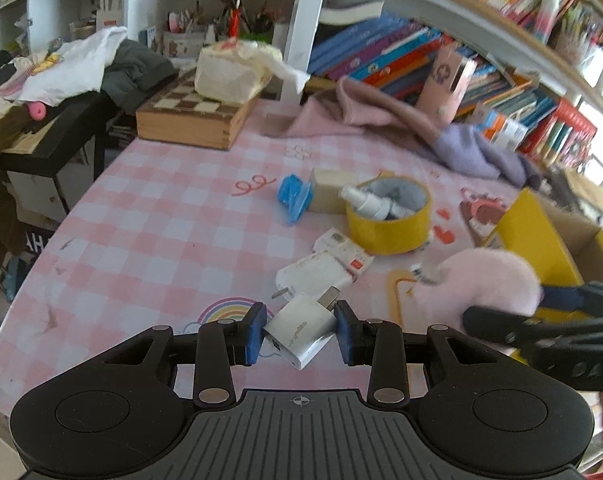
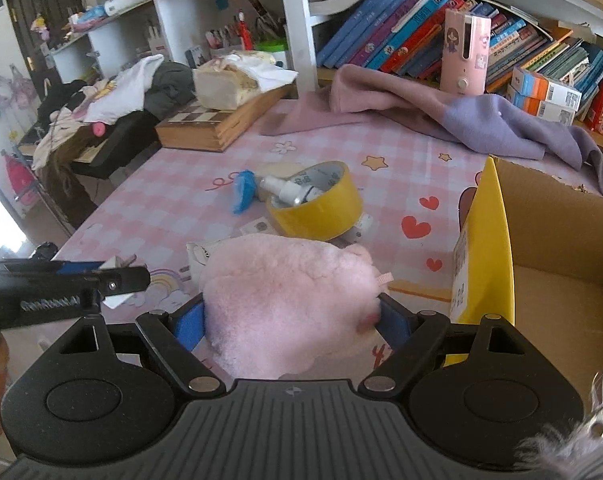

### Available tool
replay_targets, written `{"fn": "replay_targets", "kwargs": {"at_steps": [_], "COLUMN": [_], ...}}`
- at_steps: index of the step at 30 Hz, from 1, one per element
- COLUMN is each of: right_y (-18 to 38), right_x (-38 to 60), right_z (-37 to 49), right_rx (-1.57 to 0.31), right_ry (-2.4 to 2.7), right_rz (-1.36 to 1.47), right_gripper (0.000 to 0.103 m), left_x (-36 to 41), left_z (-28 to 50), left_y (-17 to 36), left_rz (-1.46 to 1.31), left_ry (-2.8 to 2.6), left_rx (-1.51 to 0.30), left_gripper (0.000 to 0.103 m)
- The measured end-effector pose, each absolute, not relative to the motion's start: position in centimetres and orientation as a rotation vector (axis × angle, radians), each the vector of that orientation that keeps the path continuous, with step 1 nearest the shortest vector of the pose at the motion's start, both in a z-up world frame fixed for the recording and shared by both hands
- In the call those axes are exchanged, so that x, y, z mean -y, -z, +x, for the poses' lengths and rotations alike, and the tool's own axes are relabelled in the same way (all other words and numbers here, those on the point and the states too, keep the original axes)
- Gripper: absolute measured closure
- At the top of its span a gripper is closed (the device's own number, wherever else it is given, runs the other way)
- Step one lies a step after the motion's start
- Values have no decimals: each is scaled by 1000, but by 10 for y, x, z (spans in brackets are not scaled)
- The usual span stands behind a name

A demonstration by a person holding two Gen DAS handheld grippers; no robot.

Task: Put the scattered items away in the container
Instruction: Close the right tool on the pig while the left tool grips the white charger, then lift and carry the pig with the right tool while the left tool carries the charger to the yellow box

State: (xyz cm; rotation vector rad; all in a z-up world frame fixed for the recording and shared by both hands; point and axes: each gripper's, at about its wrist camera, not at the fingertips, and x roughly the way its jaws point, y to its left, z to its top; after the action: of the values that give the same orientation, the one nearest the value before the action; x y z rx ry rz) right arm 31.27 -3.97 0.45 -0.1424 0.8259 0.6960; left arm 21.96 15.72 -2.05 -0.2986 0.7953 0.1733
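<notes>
My left gripper (image 1: pixel 300 330) is shut on a white plug adapter (image 1: pixel 301 330), held just above the pink checked tablecloth (image 1: pixel 161 220). My right gripper (image 2: pixel 291 320) is shut on a pink fluffy plush (image 2: pixel 285 300), which also shows in the left wrist view (image 1: pixel 481 284). The cardboard box (image 2: pixel 561 240) with a yellow flap (image 2: pixel 489 248) stands open right of the plush. On the cloth lie a yellow tape roll (image 1: pixel 389 220) holding a white spray bottle (image 1: pixel 365 200), a blue clip (image 1: pixel 293 196) and white packets (image 1: pixel 325 268).
A wooden chess box (image 1: pixel 189 116) with a wrapped bundle on top sits at the back left. Pink and purple cloths (image 2: pixel 441 116) lie before the bookshelf (image 2: pixel 421 28). A pink device (image 2: pixel 465 52) stands on them. The table edge runs along the left.
</notes>
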Motion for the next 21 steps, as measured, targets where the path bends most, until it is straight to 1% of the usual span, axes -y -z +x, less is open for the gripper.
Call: {"fn": "replay_targets", "kwargs": {"at_steps": [6, 10, 15, 21], "right_y": [-22, -29, -26, -30], "right_x": [48, 56, 58, 65], "right_z": [285, 265, 237, 199], "right_rx": [-784, -793, -818, -792], "right_ry": [-747, -765, -798, -795], "right_rz": [-160, -169, -183, -180], "right_gripper": [18, 18, 18, 18], "left_x": [-158, -156, -151, -142], "left_z": [186, 165, 139, 104], "left_y": [1, -7, -10, -12], "left_rz": [-392, -417, -425, -427], "left_ry": [-155, -154, -143, -114], "left_rx": [-760, -737, -726, -714], "left_gripper": [68, 68, 68, 68]}}
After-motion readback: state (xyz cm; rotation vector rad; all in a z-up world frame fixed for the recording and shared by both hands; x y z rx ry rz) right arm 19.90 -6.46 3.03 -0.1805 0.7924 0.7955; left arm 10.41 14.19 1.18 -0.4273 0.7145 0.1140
